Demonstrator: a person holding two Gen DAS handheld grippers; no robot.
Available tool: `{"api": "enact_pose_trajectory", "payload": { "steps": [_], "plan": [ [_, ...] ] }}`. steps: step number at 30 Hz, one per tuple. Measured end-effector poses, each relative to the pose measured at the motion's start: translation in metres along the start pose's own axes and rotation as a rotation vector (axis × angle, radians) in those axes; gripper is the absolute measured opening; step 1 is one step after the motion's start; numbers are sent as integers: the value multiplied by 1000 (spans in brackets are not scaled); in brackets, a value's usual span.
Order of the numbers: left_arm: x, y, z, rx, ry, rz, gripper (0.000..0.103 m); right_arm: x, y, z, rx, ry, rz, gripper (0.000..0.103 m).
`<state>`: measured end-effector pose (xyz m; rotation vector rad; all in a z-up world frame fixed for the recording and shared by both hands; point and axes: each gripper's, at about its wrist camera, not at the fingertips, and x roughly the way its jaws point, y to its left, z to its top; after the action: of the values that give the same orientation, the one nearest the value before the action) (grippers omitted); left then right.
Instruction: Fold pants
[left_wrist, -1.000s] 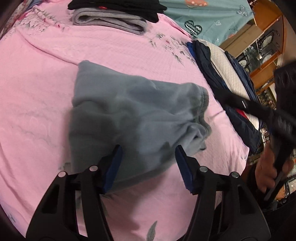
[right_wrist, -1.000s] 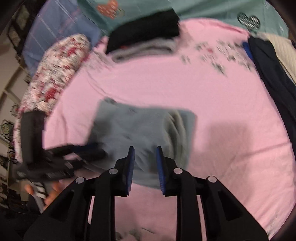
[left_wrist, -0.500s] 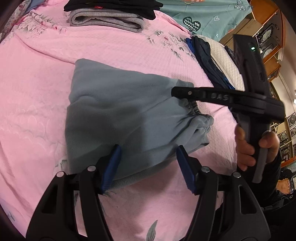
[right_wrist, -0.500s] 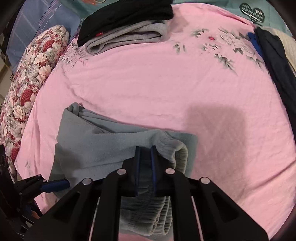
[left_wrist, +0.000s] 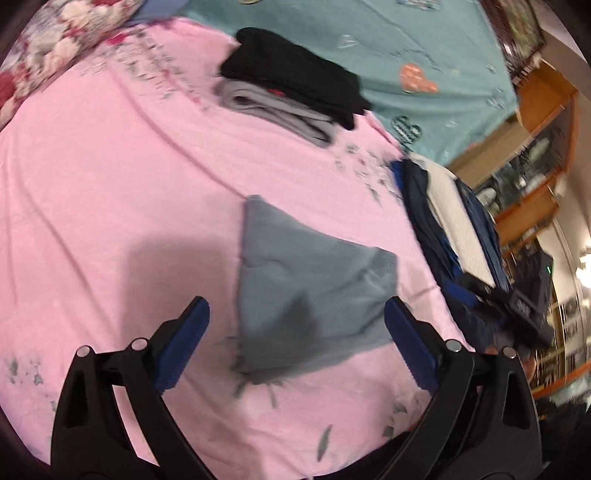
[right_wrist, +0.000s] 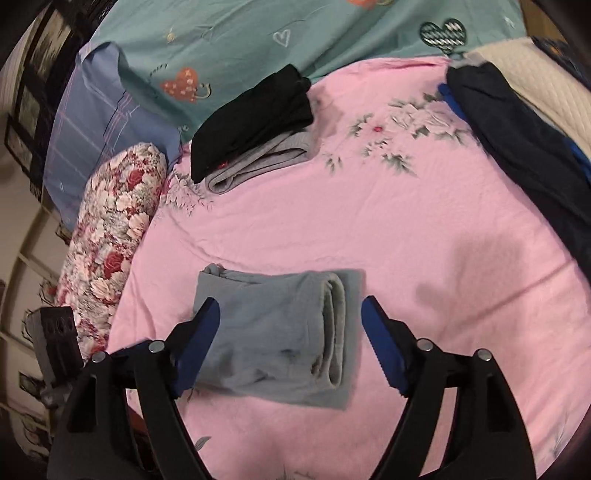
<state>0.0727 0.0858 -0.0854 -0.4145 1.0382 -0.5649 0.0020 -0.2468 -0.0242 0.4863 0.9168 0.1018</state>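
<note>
Right wrist view is showing the grey pants (right_wrist: 273, 332) lying folded into a compact rectangle on the pink bedspread (right_wrist: 406, 229), just ahead of the right tongs (right_wrist: 290, 332). Both the right and the left tongs (left_wrist: 295, 325) have just been spreading and are gripping nothing, so folding is looking finished, perhaps only stacking remaining.

Both wrist cameras looked steeply down from close above the near edge of a pink bedspread (right_wrist: 406, 221), between their own gripper fingers. The two views shared the folded grey pants (left_wrist: 314, 295) (right_wrist: 273, 332) and the far-edge clothes stack (left_wrist: 291, 92) (right_wrist: 251, 125).
</note>
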Motion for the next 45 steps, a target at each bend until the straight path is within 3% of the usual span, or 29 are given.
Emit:
{"api": "enact_pose_trajectory", "payload": {
  "steps": [4, 9, 20, 29, 34, 37, 39, 40, 42, 43, 44, 45],
  "plan": [
    [21, 19, 1, -94, 93, -39, 97, -4, -8, -10, 14, 23, 5, 79],
    [75, 28, 4, -181, 263, -137, 97, -9, -7, -17, -2, 25, 13, 79],
    [113, 15, 30, -164, 326, -224, 101, -11, -13, -26, -16, 31, 0, 79],
    [103, 14, 19, -124, 313, -254, 101, 66, -24, -22, 7, 236, -6, 79],
    [114, -2, 24, -69, 303, -203, 101, 93, -31, -14, 57, 278, 58, 80],
    [115, -18, 20, 0, 277, -112, 100, 100, -35, -7, 83, 262, 128, 81],
    [115, -31, 15, 62, 255, -26, 88, 103, -36, -5, 83, 255, 166, 81],
    [117, -35, 12, 86, 260, 2, 70, 104, -35, -5, 76, 252, 168, 80],
    [118, -42, 10, 122, 244, 66, 58, 105, -28, -8, 38, 246, 148, 74],
    [119, -44, 9, 138, 237, 100, 54, 105, -24, -10, 17, 242, 128, 66],
    [118, -46, 8, 152, 231, 126, 50, 108, -21, -11, -3, 240, 99, 51],
    [117, -46, 7, 156, 227, 132, 48, 108, -16, -13, -29, 235, 67, 45]
  ]
}}
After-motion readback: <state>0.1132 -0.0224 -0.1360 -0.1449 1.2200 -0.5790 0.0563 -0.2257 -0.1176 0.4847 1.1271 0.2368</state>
